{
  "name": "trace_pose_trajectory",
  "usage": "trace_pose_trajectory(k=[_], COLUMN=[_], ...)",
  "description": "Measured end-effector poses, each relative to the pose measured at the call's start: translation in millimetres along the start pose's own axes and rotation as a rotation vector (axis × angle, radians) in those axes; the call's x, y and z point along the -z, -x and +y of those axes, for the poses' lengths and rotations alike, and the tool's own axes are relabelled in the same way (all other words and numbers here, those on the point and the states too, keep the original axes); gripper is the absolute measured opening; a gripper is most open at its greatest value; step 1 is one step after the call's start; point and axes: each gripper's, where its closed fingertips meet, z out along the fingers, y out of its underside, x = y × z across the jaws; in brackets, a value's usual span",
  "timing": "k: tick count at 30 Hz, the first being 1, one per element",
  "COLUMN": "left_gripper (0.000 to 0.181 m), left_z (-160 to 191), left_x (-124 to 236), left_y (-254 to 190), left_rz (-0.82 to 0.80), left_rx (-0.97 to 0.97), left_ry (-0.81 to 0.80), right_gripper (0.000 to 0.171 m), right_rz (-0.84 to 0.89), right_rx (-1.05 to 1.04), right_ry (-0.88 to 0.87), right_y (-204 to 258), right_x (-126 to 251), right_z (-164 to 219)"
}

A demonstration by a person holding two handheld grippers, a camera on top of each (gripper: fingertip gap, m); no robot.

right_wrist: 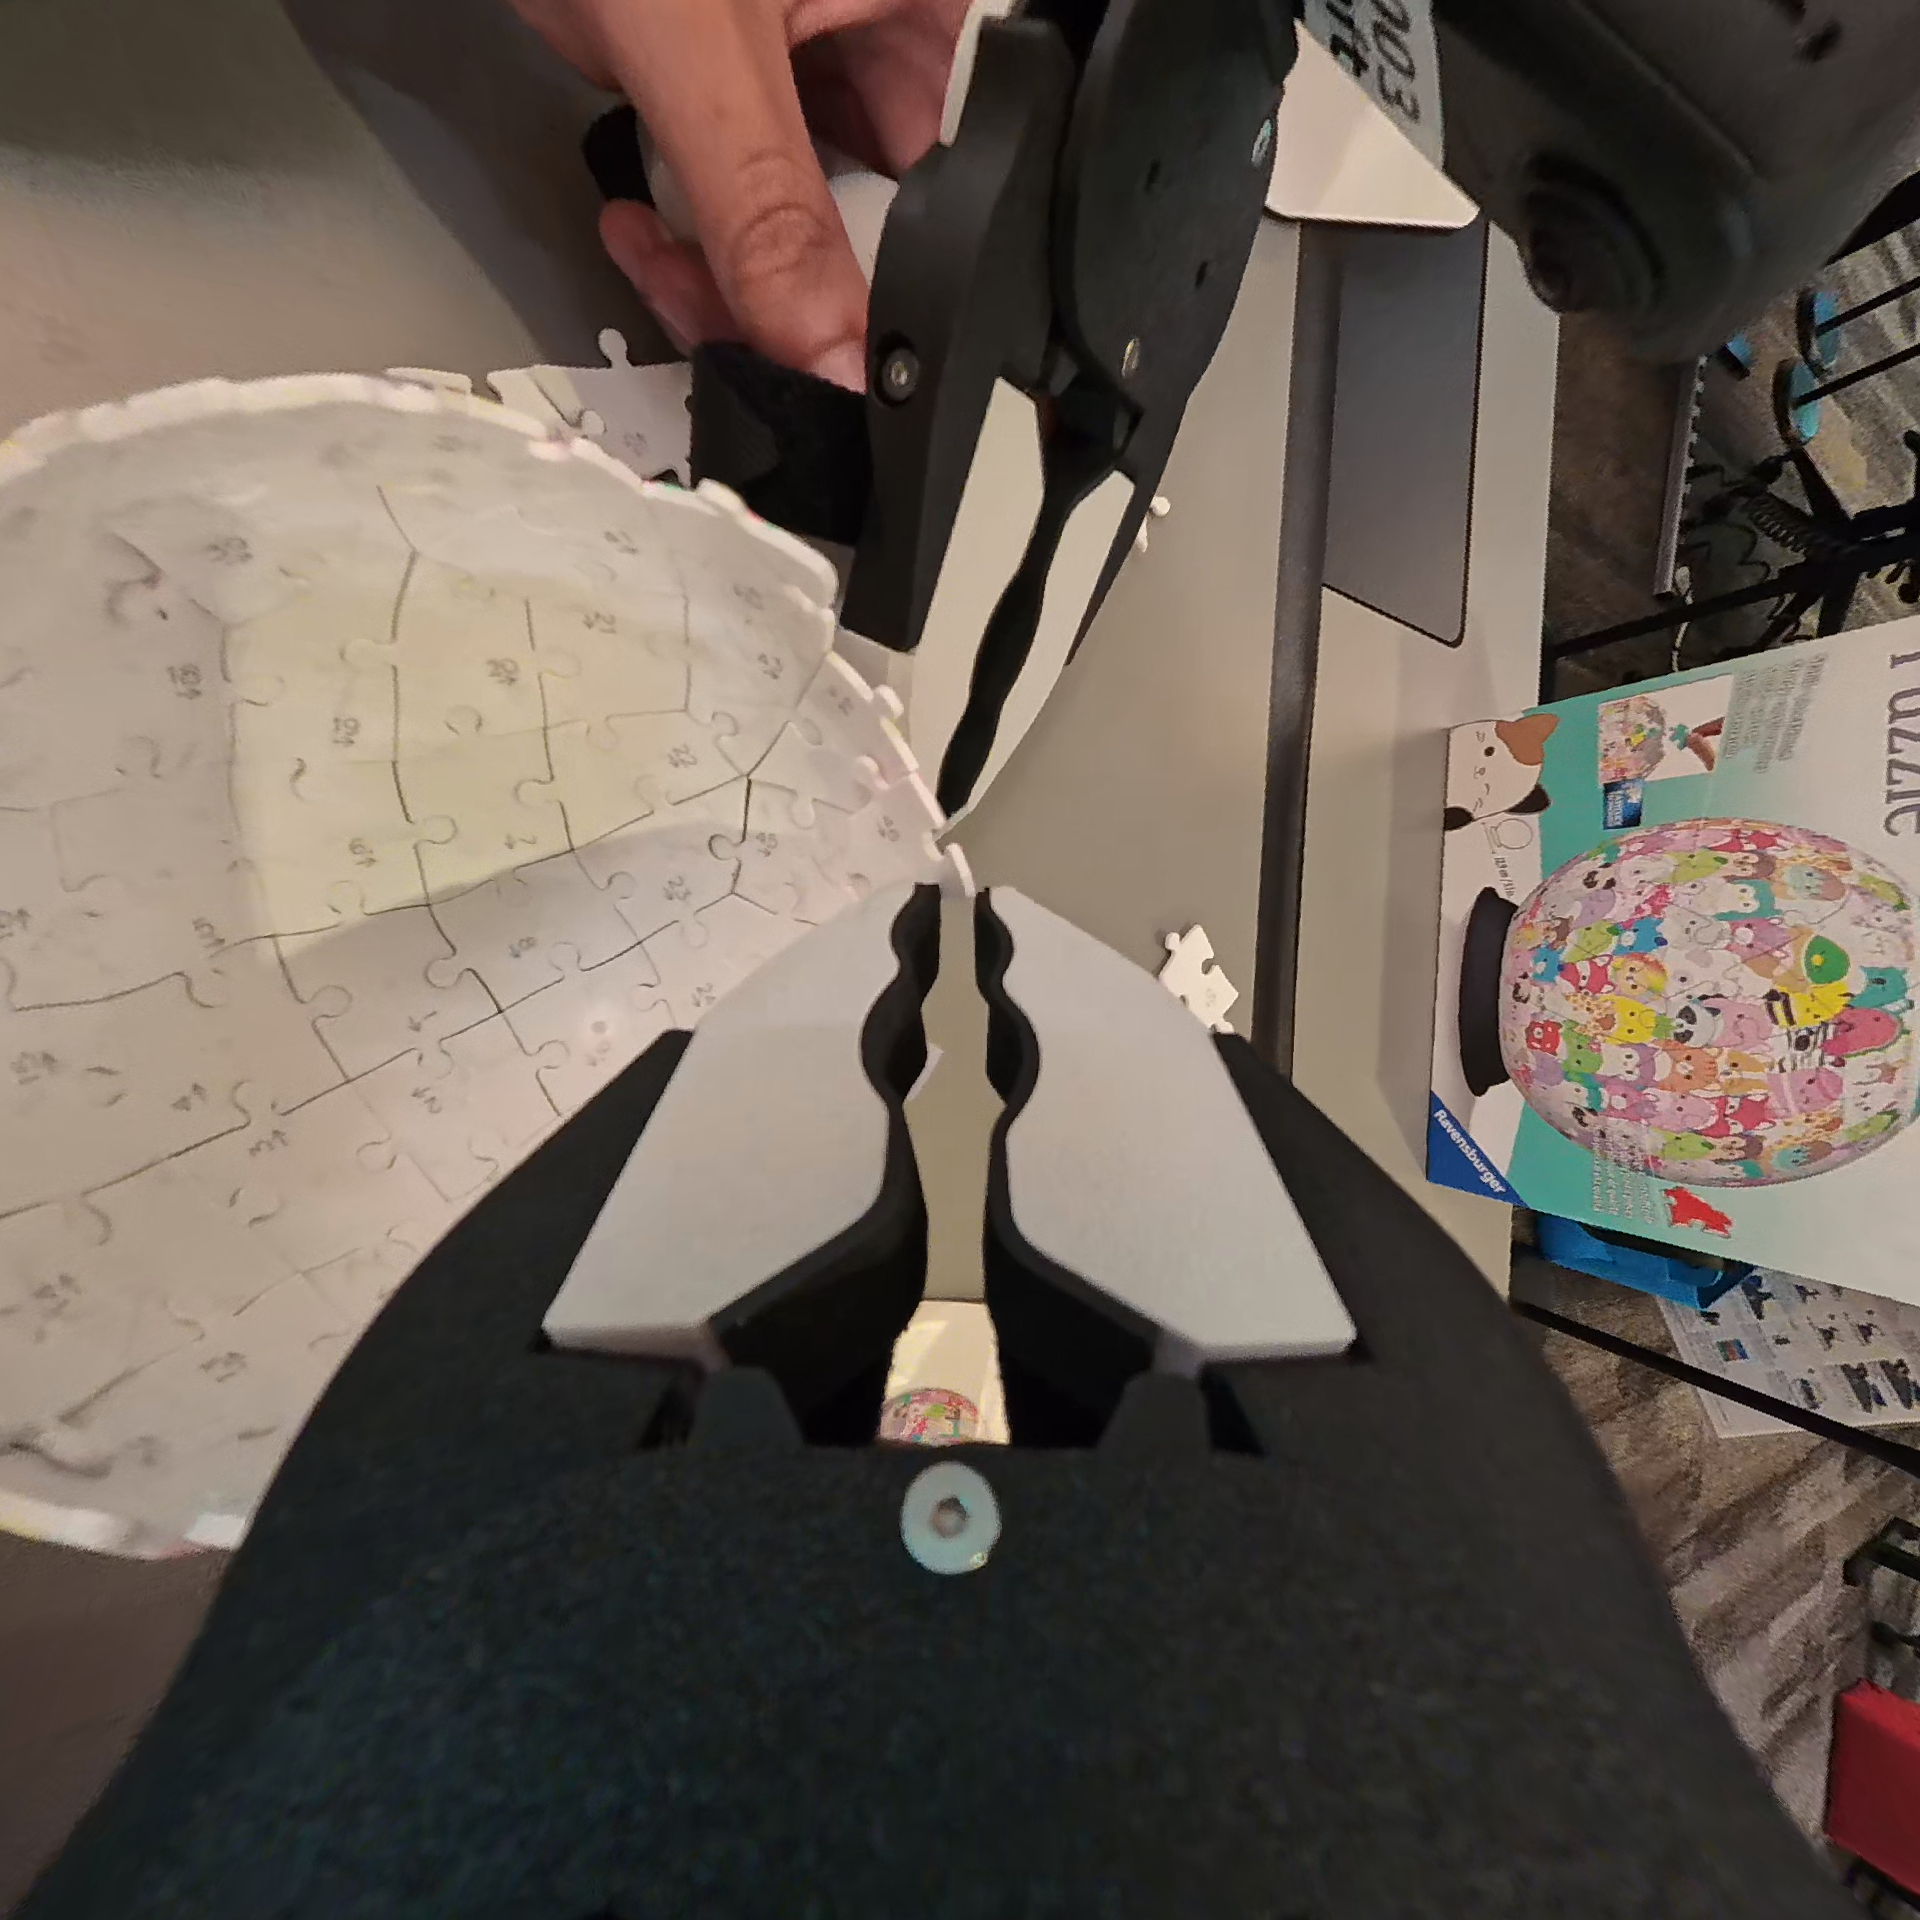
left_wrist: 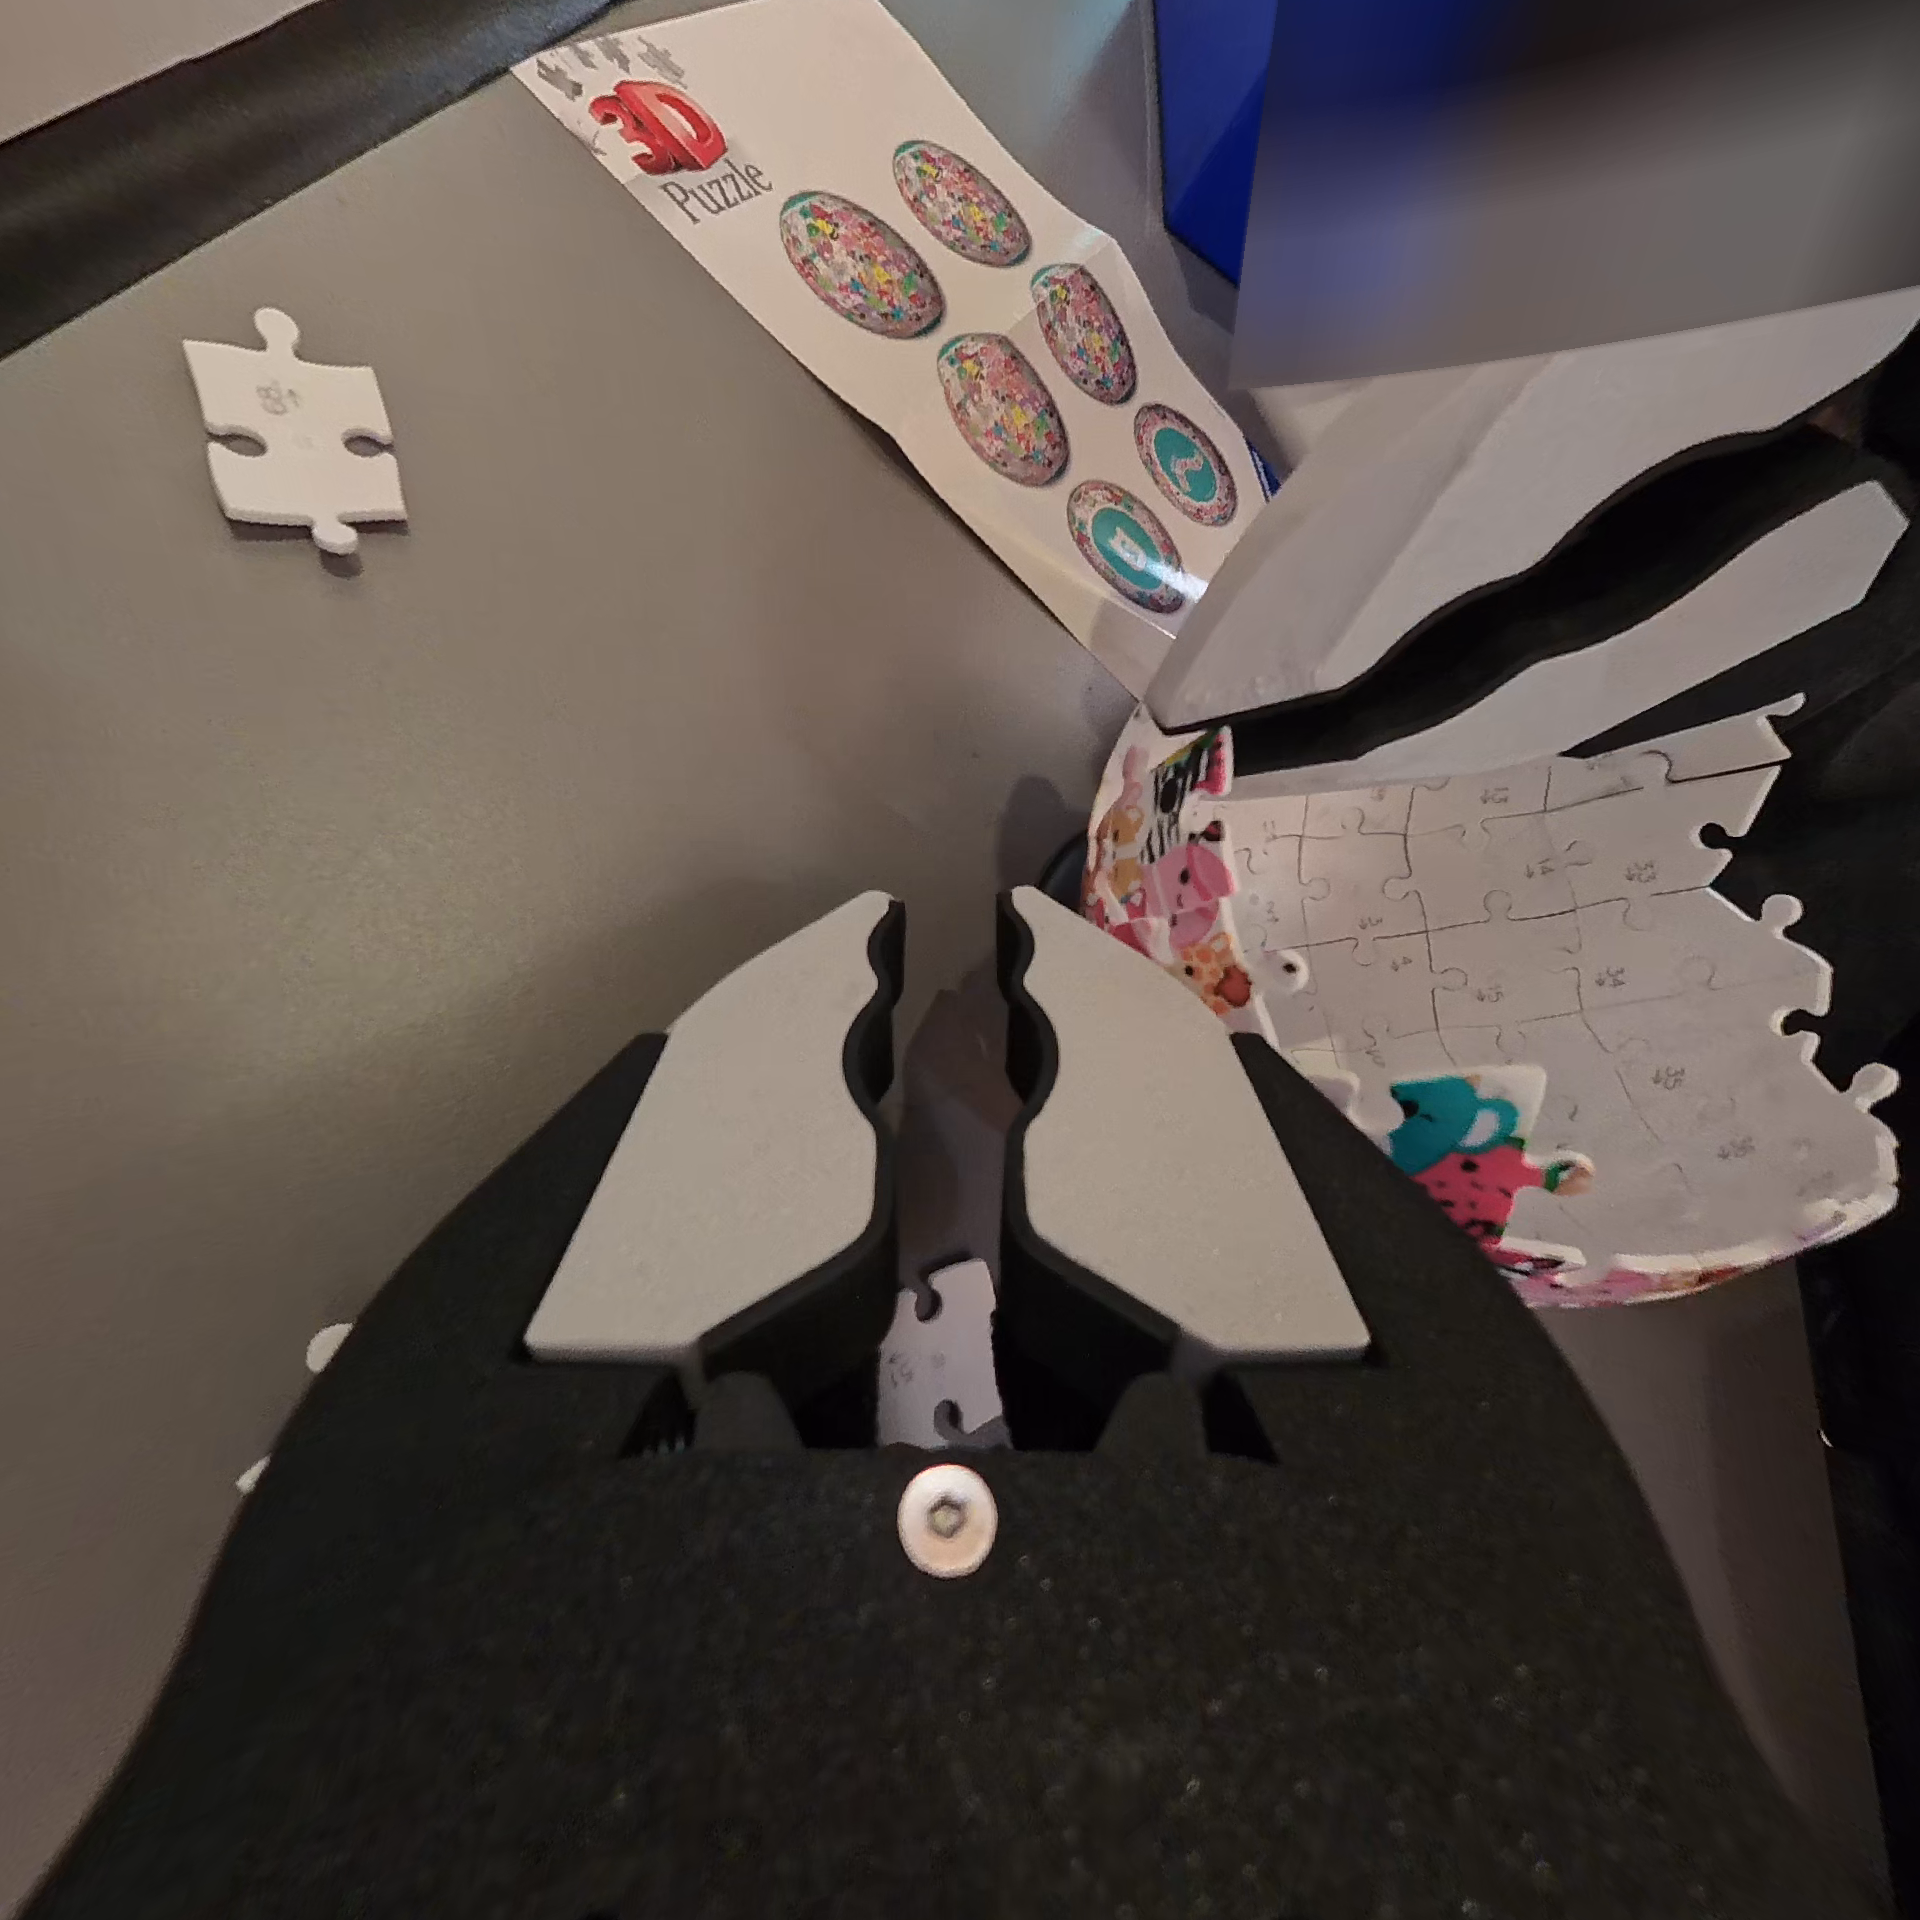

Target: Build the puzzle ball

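Observation:
The half-built puzzle ball is an open bowl, white and numbered inside, with colourful animal prints outside. It fills the left of the right wrist view. My right gripper is shut on the bowl's knobbed rim and also shows in the left wrist view, gripping that rim from above. My left gripper has its jaws a small way apart with nothing clearly between them. Its tips sit right at the rim, opposite my right gripper. A loose white piece lies face down at the far left.
A white piece lies on the grey table under my left gripper, another beside my right fingers. The instruction leaflet lies behind the ball. The puzzle box sits off the table's right edge. A person's hand holds the left gripper. Spacing between my two grippers at the tips: around 5 centimeters. From the left gripper's tips to the loose white piece is close to 12 centimeters.

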Motion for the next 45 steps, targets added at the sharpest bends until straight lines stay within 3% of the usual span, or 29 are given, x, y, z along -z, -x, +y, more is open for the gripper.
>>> trace_pose_trajectory(k=[25,36,45], left_gripper=[0.017,0.017,0.017], left_z=[0.6,-0.1,-7.2], left_x=[-1.1,-0.1,9.4], left_y=[-1.0,-1.0,-0.8], left_rz=[0.005,0.006,0.015], left_rx=[-0.002,0.000,0.005], left_ry=[0.005,-0.001,-0.085], right_gripper=[0.010,0.016,0.002], right_rz=[-0.012,-0.019,-0.066], right_rx=[0.016,0.031,0.106], right_ry=[-0.007,-0.093,-0.169], right_y=[2.9,-0.4,-13.8], right_x=[2.2,13.4,24.9], right_z=[-0.2,-9.1,-38.2])
